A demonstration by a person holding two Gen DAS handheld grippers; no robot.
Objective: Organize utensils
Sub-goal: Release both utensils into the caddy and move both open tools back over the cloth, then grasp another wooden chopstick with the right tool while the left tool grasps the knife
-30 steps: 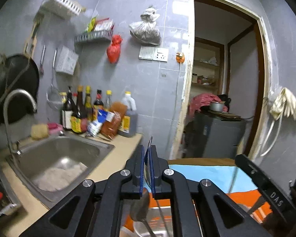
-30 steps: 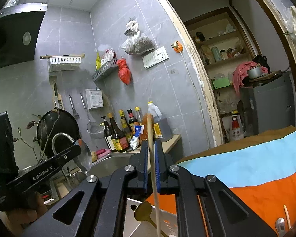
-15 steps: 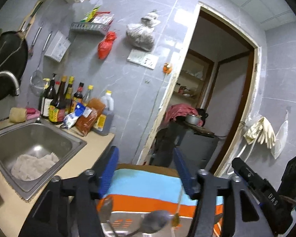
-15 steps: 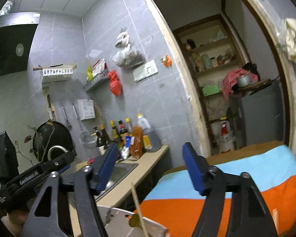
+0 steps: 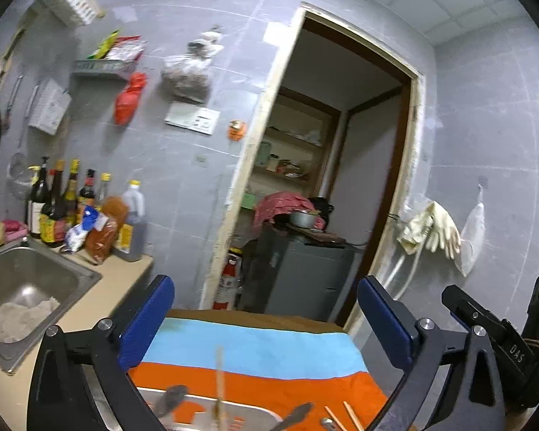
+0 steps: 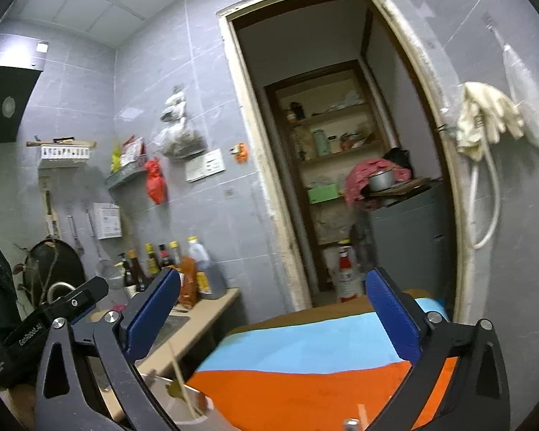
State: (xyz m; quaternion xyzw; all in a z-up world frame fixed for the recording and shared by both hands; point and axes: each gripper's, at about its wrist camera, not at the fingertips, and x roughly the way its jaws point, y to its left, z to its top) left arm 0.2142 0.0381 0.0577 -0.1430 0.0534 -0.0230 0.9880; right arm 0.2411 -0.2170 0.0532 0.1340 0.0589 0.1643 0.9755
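Fingers of both my left gripper (image 5: 266, 318) and right gripper (image 6: 273, 310) have just been opening and stand wide, nothing between them; a second ago each pinched a utensil. Chopstick (image 5: 219, 384) and spoons (image 5: 172, 397) now sit in the steel tray (image 5: 255, 407) on the orange cloth (image 5: 305, 389), thin, blurred

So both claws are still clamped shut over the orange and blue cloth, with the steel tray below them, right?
Not shut: both wrist views show the left claw and right claw wide open, having just opened, nothing between the pads. The orange and blue cloth and steel tray are as you said.
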